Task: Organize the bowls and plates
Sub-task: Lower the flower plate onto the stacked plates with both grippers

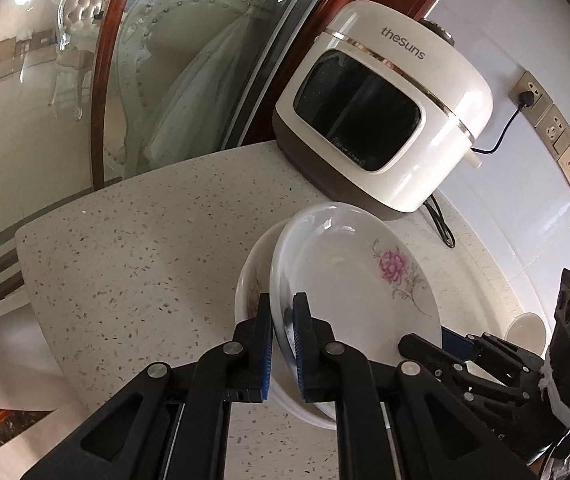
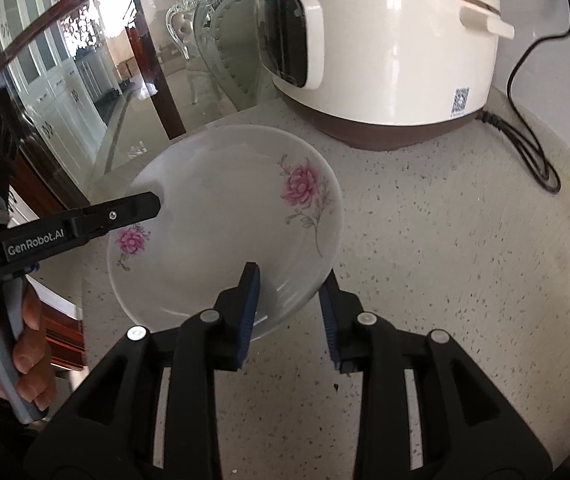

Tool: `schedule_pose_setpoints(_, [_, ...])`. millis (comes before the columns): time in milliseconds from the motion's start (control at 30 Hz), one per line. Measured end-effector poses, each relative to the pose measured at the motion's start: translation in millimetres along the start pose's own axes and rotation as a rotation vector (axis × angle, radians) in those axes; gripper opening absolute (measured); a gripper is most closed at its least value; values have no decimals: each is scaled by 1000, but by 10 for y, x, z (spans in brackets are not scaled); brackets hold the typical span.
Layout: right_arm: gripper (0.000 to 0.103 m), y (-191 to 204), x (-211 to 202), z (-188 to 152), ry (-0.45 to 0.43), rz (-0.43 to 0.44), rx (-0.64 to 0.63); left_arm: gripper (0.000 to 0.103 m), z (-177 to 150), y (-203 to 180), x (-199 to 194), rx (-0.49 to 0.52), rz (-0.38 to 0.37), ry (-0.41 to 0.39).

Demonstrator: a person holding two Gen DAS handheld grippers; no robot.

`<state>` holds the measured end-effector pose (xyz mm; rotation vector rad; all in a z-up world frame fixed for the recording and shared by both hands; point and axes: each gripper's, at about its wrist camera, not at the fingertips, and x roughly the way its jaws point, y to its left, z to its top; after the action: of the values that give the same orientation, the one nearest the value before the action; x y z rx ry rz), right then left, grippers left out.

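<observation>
Where speckled stone counter [image 1: 133, 264] curves, glossy round floral plate [image 1: 349, 280] in left tool [image 1: 283, 304].

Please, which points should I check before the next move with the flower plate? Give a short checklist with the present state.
1. Left gripper shut on rim of the white ceramic plate with pink flowers: ok.
2. Right gripper gripping the same plate: not ok, jaws open astride its rim.
3. Plate clear of the cream rice cooker: ok.
4. Black power cord away from plate: ok.
5. Second white plate behind touches held one: cannot tell.
</observation>
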<state>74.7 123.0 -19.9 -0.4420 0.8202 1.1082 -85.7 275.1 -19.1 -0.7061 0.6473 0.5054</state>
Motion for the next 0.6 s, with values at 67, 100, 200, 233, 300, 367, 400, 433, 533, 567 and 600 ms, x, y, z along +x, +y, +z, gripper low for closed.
schedule_pose_setpoints(67, [42, 34, 7, -7, -4, -11, -18, 10, -23, -2, -31, 1, 10, -9])
schedule_pose_setpoints(100, [43, 48, 16, -10, -7, -15, -28, 10, -21, -15, -52, 13, 24, -19])
schedule_pose_setpoints(200, [45, 65, 54, -25, -10, -25, -36, 10, -17, -55, -100, 35, 60, -41])
schedule_pose_setpoints(233, [45, 63, 58, -24, -10, -26, -36, 10, -18, -51, -101, 34, 59, -41])
schedule_pose_setpoints(300, [45, 77, 65, -16, -10, -25, -38, 10, -22, -56, -107, 43, 64, -45])
schedule_pose_setpoints(367, [45, 59, 66, -21, -11, -18, -29, 11, -37, -82, -117, 59, 81, -52])
schedule_pose_setpoints(400, [45, 50, 71, -19, -10, -12, -25, 11, -43, -92, -121, 65, 89, -54])
schedule_pose_setpoints(433, [45, 45, 73, -19, -9, -9, -20, 11, -51, -103, -122, 71, 96, -55])
schedule_pose_setpoints(533, [45, 49, 64, -25, -10, -10, -22, 12, -73, -129, -134, 95, 120, -62])
schedule_pose_setpoints(567, [45, 55, 73, -28, -11, -10, -22, 12, -65, -138, -123, 101, 125, -63])
schedule_pose_setpoints(600, [45, 56, 75, -28, -11, -10, -22, 13, -69, -150, -123, 108, 134, -66])
